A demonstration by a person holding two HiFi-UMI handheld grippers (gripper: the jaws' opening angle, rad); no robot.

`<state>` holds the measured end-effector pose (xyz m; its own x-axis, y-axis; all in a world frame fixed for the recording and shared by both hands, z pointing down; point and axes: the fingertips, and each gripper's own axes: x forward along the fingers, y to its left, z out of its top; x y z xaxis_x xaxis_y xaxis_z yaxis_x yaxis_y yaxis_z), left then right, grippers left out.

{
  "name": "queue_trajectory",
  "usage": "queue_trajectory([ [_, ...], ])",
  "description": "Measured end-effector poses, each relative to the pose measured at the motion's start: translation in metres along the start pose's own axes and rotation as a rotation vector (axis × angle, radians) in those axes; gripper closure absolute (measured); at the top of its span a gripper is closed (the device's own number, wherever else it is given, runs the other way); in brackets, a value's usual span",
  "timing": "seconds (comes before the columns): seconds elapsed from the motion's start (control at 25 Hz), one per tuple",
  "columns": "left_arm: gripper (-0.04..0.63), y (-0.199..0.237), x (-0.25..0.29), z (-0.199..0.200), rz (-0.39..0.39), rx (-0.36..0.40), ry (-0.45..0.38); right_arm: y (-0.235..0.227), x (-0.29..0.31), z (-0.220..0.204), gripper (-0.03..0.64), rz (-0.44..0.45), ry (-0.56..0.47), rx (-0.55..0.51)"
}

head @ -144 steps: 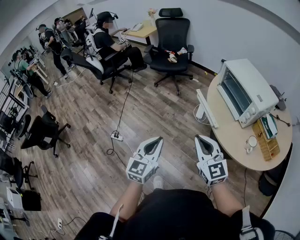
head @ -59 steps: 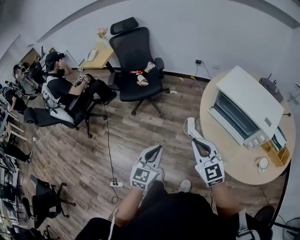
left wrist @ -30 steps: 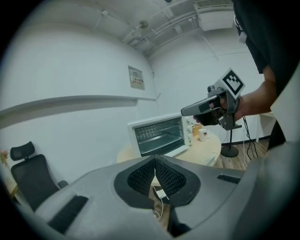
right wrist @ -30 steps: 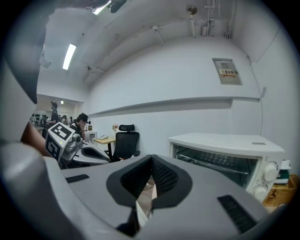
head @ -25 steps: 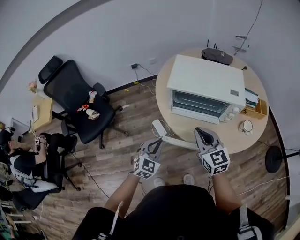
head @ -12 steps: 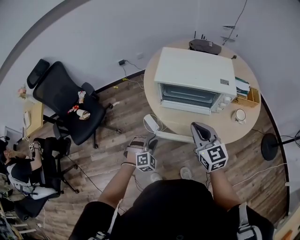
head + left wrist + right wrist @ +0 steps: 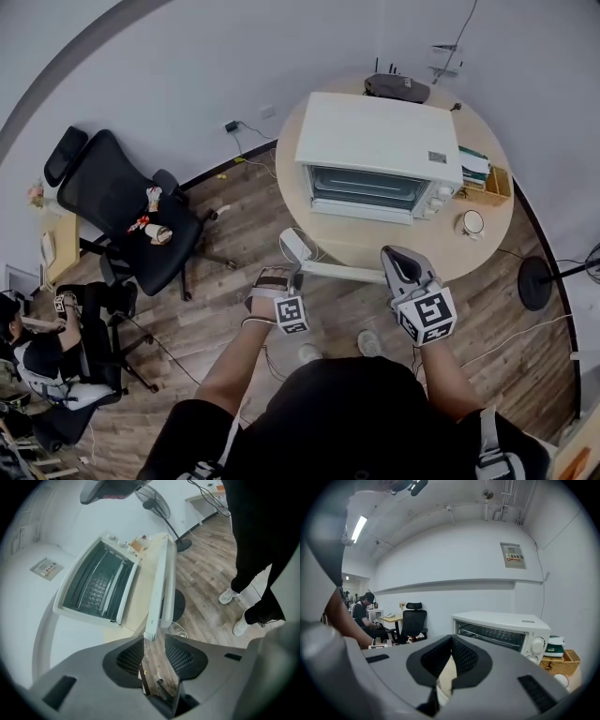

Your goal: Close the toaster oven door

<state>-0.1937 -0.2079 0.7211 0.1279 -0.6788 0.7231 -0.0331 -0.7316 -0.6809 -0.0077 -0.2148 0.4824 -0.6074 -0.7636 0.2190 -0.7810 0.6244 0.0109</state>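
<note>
The toaster oven (image 7: 380, 141) sits on the round desk (image 7: 441, 253). Its door (image 7: 342, 271) hangs open, flat out toward the desk's edge. It looks stiff and light, so I'd push up under its front bar. The left gripper (image 7: 274, 279) has its fingers opening by the door's end, pinching nothing. The right gripper (image 7: 394, 255) has its fingers together. There is lots of room in front.

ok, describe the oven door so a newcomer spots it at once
Find the round wooden table by the wall, with the white toaster oven on it. The oven door is folded down open in front, its white outer edge showing as a long thin bar along the table's near rim. Its neighbours, a cup and a wooden box, are small, at the oven's knob end.
</note>
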Motion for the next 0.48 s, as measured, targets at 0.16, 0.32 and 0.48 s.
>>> queue_trajectory([
  [0.16, 0.462, 0.001, 0.007, 0.001, 0.013, 0.029, 0.010, 0.001, -0.001, 0.000, 0.618, 0.002, 0.000, -0.003],
  [0.32, 0.465, -0.001, 0.012, 0.007, 0.001, 0.049, -0.001, 0.001, -0.001, -0.002, 0.619, 0.003, 0.008, -0.006],
  [0.48, 0.486, 0.000, 0.014, 0.009, 0.012, 0.060, -0.001, -0.002, -0.002, -0.004, 0.618, -0.003, 0.010, -0.005],
])
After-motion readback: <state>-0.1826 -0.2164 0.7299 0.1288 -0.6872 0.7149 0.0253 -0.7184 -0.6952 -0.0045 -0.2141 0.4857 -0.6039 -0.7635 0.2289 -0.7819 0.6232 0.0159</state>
